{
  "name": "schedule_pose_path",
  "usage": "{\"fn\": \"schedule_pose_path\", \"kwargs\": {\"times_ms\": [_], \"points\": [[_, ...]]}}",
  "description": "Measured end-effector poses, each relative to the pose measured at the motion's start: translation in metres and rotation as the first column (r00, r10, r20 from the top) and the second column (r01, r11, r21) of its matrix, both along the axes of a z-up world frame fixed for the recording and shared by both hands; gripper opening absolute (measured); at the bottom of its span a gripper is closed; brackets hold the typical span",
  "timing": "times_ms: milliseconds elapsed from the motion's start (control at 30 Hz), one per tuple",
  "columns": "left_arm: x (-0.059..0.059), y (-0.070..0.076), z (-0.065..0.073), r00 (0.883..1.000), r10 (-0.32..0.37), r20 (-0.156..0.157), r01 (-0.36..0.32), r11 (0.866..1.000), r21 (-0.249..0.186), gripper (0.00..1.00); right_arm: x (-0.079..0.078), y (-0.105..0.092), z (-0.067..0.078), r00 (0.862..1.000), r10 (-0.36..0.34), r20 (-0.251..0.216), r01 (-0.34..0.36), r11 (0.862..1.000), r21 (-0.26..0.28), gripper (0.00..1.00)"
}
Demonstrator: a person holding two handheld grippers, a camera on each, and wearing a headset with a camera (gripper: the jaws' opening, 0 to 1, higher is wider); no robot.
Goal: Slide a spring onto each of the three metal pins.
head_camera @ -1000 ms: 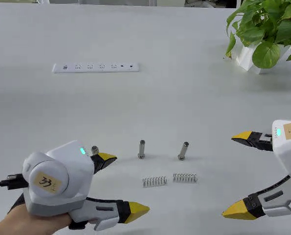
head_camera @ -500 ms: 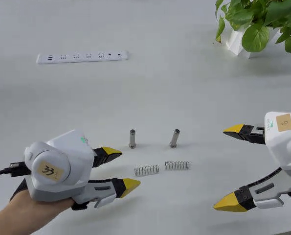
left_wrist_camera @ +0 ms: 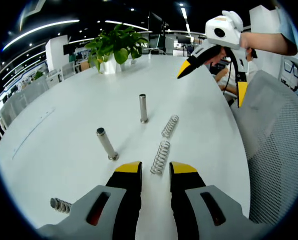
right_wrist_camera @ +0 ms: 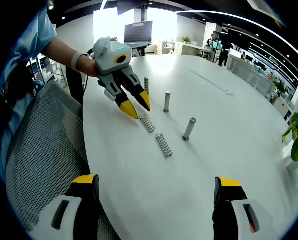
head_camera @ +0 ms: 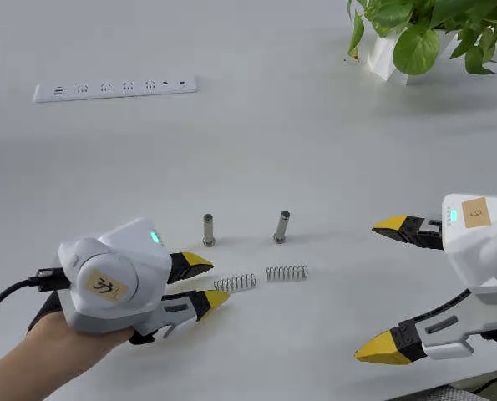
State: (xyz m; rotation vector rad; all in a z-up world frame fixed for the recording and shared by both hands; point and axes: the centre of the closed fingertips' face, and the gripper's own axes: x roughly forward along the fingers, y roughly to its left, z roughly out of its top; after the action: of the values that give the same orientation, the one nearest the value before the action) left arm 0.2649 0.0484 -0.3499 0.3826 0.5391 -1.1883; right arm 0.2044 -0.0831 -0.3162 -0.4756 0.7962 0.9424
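Two bare metal pins (head_camera: 208, 230) (head_camera: 281, 226) stand upright on the white table. In front of them lie two loose springs (head_camera: 235, 282) (head_camera: 286, 272). My left gripper (head_camera: 206, 280) is open with a narrow gap, its yellow tips just at the left end of the nearer spring (left_wrist_camera: 161, 156). A third pin (left_wrist_camera: 61, 205) stands to its left and looks ribbed, as if a spring sits on it. My right gripper (head_camera: 382, 288) is wide open and holds nothing, well right of the springs, with the far spring (right_wrist_camera: 164, 144) ahead of it.
A white power strip (head_camera: 114, 88) lies at the far left. A potted plant (head_camera: 415, 33) stands at the far right corner. The table's near edge and a mesh chair (right_wrist_camera: 33, 165) lie just behind the grippers.
My left gripper has moved right to the near spring's end, and its jaws have narrowed a good deal. The right gripper stays wide open. The head camera has shifted.
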Motion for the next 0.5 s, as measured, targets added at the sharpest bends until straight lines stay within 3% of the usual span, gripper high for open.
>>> {"fn": "schedule_pose_path", "kwargs": {"times_ms": [500], "points": [[-0.001, -0.004, -0.013, 0.999, -0.036, -0.01, 0.036, 0.999, 0.028, 0.11, 0.001, -0.006, -0.004, 1.0, -0.014, -0.014, 0.014, 1.0, 0.004, 0.94]]}}
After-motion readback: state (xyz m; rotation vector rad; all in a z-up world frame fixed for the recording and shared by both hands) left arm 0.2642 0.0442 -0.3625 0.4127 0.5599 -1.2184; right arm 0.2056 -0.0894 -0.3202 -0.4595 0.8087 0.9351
